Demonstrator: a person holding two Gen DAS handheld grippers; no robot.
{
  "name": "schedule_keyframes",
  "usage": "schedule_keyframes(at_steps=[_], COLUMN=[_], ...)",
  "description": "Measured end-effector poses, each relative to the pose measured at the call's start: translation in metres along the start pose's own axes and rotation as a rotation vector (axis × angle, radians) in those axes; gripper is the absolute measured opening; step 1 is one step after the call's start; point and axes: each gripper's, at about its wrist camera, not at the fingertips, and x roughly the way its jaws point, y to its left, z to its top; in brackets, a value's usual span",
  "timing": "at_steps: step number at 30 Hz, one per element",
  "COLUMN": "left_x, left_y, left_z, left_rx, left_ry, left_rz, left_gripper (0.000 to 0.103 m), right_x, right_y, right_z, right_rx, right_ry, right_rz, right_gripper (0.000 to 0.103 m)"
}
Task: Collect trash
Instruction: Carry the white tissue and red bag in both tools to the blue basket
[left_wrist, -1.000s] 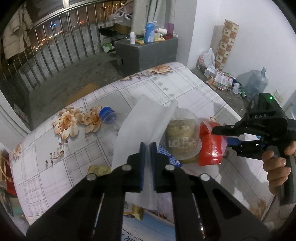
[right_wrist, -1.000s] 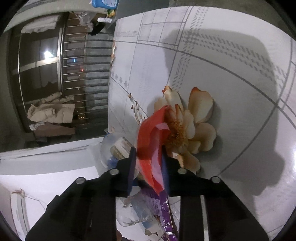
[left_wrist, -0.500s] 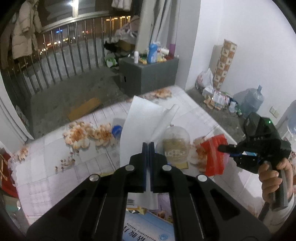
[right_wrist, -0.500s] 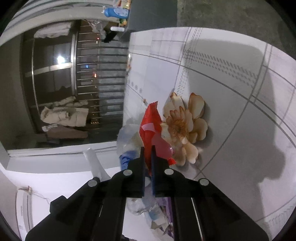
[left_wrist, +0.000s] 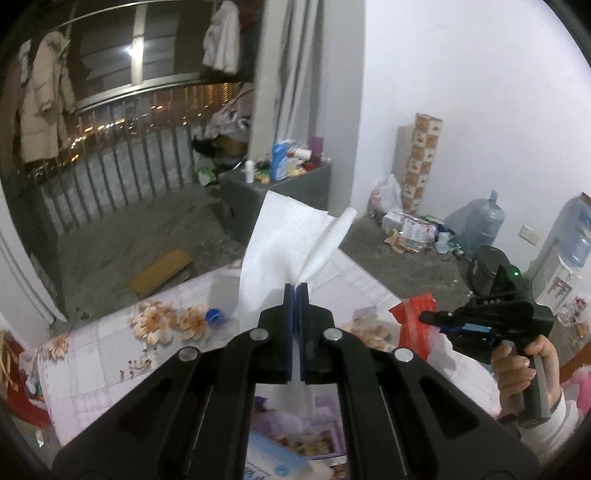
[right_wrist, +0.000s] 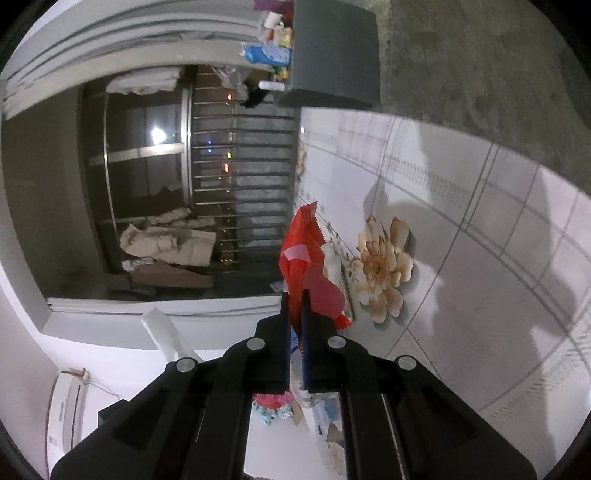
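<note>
Left tongs clench a thin, creased white sheet; right tongs clench a crinkled red wrapper.

Floral-print table with blue cap

The white sheet hides part of the flowered tablecloth behind it, and its lower end disappears between the black fingers. The printed boxes at the bottom edge are cut off, their lettering unreadable. Small items on the grey cabinet blur together, perhaps bottles.
</note>
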Motion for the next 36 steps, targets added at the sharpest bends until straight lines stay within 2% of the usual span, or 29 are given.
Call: schedule_keyframes(at_steps=[13,23,28,33,36], left_x=[0.016,0.066,0.108,0.162,0.196], left_y=[-0.107,-0.206,-0.258,-0.326,-0.364], left_z=[0.016,0.012,0.006,-0.007,-0.019], left_rx=[0.108,0.159,0.151,0.164,0.184], left_ry=[0.004,0.087,0.189,0.314,0.377], left_rz=[-0.131,-0.300,-0.433,-0.565,-0.609], left_gripper=[0.000,0.000,0.000,0.000,0.000], right_x=[-0.091,-0.182,-0.237,-0.297,-0.326], right_y=[-0.018,-0.059,-0.086,-0.126,-0.154], right_z=[0.013,0.028,0.034,0.042,0.051], right_rx=[0.026,0.082,0.109,0.151,0.198], right_ry=[-0.122,-0.263,-0.374,-0.502,-0.559], right_rz=[0.078,0.061,-0.008,-0.150,-0.240], right_gripper=[0.005,0.005,0.005,0.005,0.005])
